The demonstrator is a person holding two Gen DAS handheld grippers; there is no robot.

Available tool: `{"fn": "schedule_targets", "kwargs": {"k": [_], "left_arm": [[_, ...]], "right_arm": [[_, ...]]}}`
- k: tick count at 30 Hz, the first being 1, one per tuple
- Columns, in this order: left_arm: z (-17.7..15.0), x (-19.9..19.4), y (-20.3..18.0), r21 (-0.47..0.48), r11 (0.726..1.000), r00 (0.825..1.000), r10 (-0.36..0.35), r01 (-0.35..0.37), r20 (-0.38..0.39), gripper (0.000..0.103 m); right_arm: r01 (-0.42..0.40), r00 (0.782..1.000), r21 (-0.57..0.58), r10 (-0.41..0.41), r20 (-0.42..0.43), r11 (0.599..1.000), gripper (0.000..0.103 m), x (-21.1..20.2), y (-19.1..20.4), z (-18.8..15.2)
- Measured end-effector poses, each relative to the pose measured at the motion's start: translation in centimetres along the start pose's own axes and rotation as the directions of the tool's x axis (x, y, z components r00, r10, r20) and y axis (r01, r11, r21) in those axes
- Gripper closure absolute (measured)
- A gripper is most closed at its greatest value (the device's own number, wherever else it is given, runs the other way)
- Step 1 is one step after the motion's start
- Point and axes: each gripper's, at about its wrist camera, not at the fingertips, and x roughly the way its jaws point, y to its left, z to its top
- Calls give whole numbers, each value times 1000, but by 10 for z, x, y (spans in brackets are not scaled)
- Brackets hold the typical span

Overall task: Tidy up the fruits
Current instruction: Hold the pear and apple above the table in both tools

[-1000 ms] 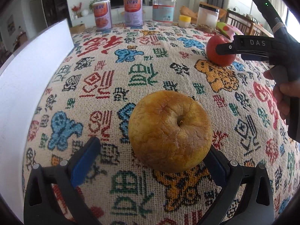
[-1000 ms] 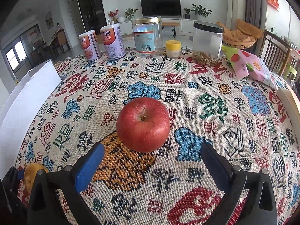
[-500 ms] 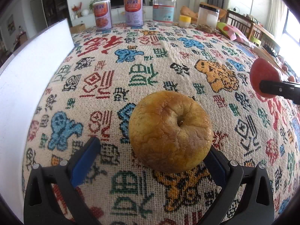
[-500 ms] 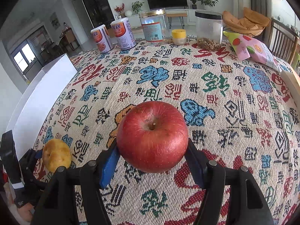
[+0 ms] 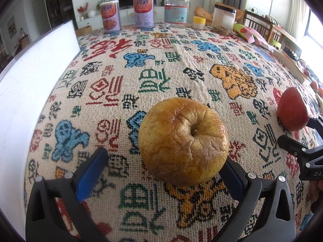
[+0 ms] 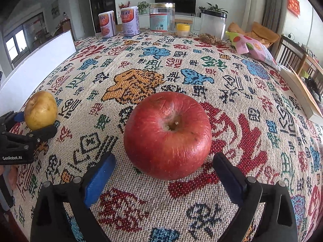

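A wrinkled yellow apple (image 5: pixel 183 141) rests on the patterned tablecloth (image 5: pixel 141 76) between the fingers of my left gripper (image 5: pixel 161 167). The jaws are wide apart; the right finger is close to or touching the fruit, the left finger is well clear. A red apple (image 6: pixel 167 135) rests on the cloth between the parted fingers of my right gripper (image 6: pixel 163 173), with gaps on both sides. The red apple (image 5: pixel 292 111) shows at the right edge of the left wrist view, and the yellow apple (image 6: pixel 40 111) at the left edge of the right wrist view.
A white board (image 5: pixel 30 84) stands along the table's left side. Two cans (image 6: pixel 119 22), a glass jar (image 6: pixel 161 18), a small yellow-lidded pot (image 6: pixel 182 30), a black-lidded jar (image 6: pixel 213 25) and a snack bag (image 6: pixel 254 48) line the far edge. A book (image 6: pixel 302 92) lies at right.
My right gripper closed on the red apple, carried it toward the near side beside the yellow apple, then opened; the apple now rests on the cloth. The left gripper and yellow apple have not moved.
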Motion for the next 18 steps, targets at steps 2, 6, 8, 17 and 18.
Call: {"fn": "schedule_targets", "kwargs": {"k": [2,6,8,17,18], "left_arm": [[0,0,0,0,1000,1000,0,0,0,0],[0,0,0,0,1000,1000,0,0,0,0],[0,0,0,0,1000,1000,0,0,0,0],[0,0,0,1,1000,1000,0,0,0,0],[0,0,0,1,1000,1000,0,0,0,0]], "right_arm": [[-7,1000,11,7,-11,1000,0,2,-3,-1],[-4,1000,11,5,-12,1000,0,3,-3,-1],[-4,1000,11,4,-12,1000,0,3,-3,-1],[-4,1000,11,4,-12,1000,0,3,-3,-1],[-4,1000,11,4,-12,1000,0,3,-3,-1]]}}
